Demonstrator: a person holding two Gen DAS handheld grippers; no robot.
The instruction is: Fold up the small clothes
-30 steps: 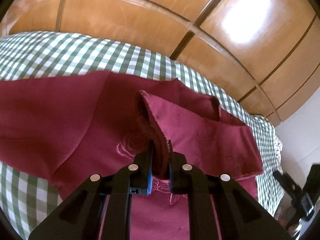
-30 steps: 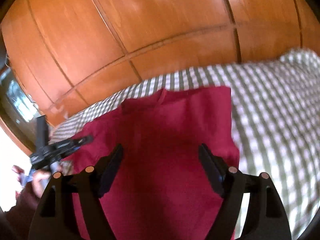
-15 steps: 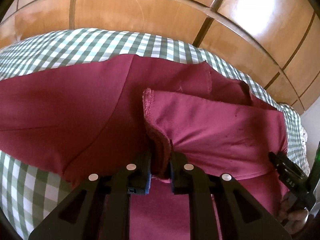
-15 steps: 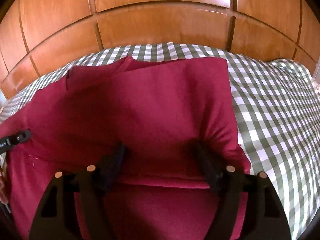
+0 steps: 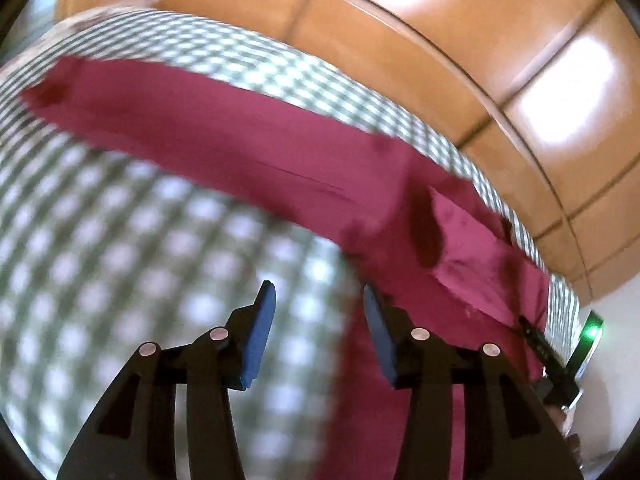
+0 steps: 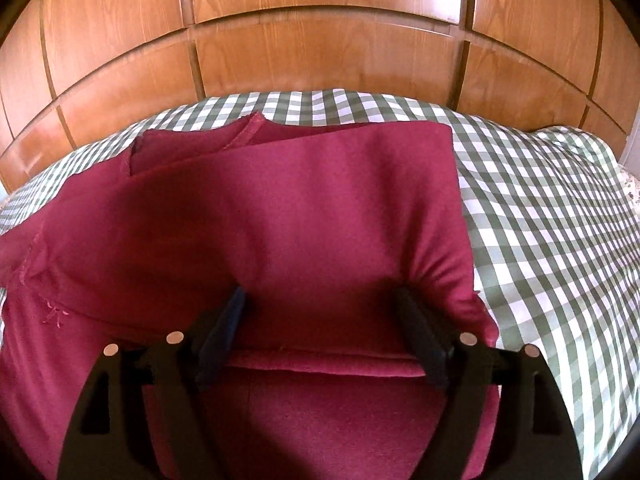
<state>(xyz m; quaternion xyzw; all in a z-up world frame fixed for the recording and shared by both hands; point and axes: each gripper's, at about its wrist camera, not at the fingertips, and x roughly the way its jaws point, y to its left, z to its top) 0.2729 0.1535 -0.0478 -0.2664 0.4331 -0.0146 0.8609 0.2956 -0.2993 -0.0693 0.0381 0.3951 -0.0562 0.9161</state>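
Left tool (image 5: 316, 300) released, blue pads apart, nothing between them, hovering over green-and-white checked bedspread (image 5: 120, 240) just beside dark red fabric garment (image 5: 248, 148). Right tool (image 6: 320, 312) spread wide, fingers pressed down into folded garment (image 6: 304, 208) near its hem, gripping nothing. Garment lay on bed before brown wooden panelled wardrobe (image 6: 320, 40), partly folded, sleeve flap over body. Step judged: fold just laid, flattening. Next move called for: regrasp of free edge, second fold across.
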